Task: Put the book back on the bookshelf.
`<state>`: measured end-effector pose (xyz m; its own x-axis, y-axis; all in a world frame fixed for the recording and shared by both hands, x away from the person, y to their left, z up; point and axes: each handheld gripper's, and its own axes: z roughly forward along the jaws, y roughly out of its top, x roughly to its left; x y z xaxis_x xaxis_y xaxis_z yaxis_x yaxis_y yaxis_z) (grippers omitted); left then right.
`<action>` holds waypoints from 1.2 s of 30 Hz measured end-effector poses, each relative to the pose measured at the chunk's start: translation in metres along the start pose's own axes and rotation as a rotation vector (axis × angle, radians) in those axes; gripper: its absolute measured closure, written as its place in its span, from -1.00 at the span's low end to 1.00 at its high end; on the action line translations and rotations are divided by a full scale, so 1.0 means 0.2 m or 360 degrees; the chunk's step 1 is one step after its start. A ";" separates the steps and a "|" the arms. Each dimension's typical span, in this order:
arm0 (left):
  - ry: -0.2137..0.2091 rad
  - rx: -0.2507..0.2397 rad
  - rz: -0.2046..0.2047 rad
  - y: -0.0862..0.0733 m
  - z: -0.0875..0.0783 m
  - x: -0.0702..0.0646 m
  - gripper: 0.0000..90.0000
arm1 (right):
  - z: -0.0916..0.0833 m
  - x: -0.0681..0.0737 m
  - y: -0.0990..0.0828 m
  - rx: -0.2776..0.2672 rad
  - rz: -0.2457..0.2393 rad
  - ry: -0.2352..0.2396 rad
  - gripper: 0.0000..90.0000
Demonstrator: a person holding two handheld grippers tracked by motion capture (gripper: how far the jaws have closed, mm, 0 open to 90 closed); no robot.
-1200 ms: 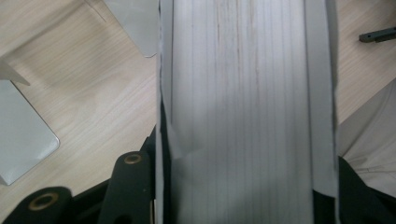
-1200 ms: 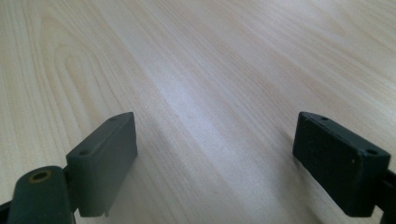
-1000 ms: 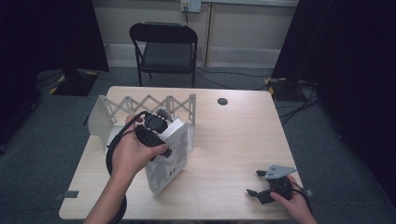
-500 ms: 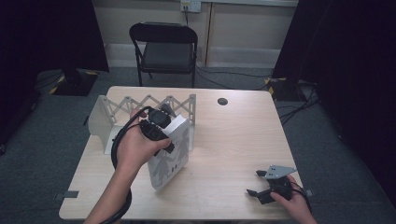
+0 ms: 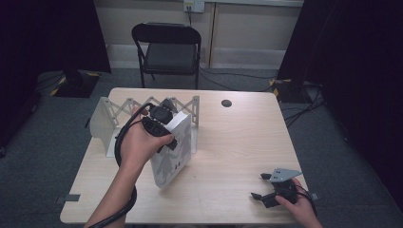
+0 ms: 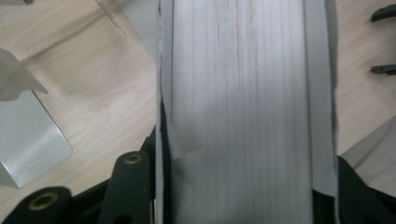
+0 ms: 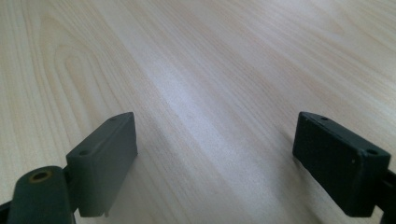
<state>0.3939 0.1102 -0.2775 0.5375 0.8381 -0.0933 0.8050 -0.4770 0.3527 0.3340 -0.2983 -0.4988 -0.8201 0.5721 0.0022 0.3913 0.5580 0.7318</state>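
Observation:
A thick white book (image 5: 172,154) stands tilted on its edge on the table, just in front of the white accordion book rack (image 5: 105,121). My left gripper (image 5: 165,124) grips the book's top, shut across its thickness. In the left gripper view the book's page edge (image 6: 243,93) runs up between the two black jaws, and the left gripper (image 6: 243,186) clamps both covers. My right gripper (image 5: 259,186) rests near the table's front right corner, open. In the right gripper view the right gripper (image 7: 215,154) has bare wood between its jaws.
The rack's end plate (image 6: 25,135) lies left of the book, and the right gripper's jaw tips (image 6: 384,41) show beyond it. A dark round grommet (image 5: 226,103) sits in the light wood table (image 5: 237,142) at the back. A black folding chair (image 5: 170,50) stands behind.
My left hand has drawn the book slightly away from the front edge toward the rack, standing it a little more upright. The right gripper has not moved.

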 end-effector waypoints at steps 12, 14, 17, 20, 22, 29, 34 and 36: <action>0.0021 0.0001 -0.0020 0.04 0.00 0.02 0.17 | 0.00 0.00 0.00 0.0002 0.0000 0.0001 -0.71; 0.0024 0.0001 -0.0043 0.05 0.00 0.01 0.17 | 0.00 0.00 0.00 0.0002 0.0000 0.0001 -0.71; 0.0021 0.0004 -0.0042 0.06 0.00 0.03 0.17 | 0.00 0.00 0.00 0.0002 0.0000 0.0001 -0.71; 0.0029 -0.0015 -0.0056 0.06 0.00 0.03 0.17 | 0.00 0.00 0.00 0.0002 0.0000 0.0001 -0.71; 0.0029 -0.0014 -0.0064 0.07 0.00 0.03 0.17 | 0.00 0.00 0.00 0.0002 0.0000 0.0001 -0.71; 0.0033 -0.0021 -0.0089 0.09 0.01 0.03 0.17 | 0.00 0.00 0.00 0.0001 -0.0001 0.0001 -0.71; 0.0036 -0.0011 -0.0091 0.11 0.02 0.04 0.17 | 0.00 0.00 0.00 0.0002 -0.0001 0.0001 -0.71; 0.0041 -0.0009 -0.0070 0.12 0.03 0.04 0.17 | 0.00 0.00 0.00 0.0002 -0.0001 0.0001 -0.71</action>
<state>0.4186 0.1038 -0.2746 0.4950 0.8647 -0.0851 0.8262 -0.4381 0.3542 0.3339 -0.2984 -0.4987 -0.8206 0.5716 0.0021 0.3912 0.5590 0.7311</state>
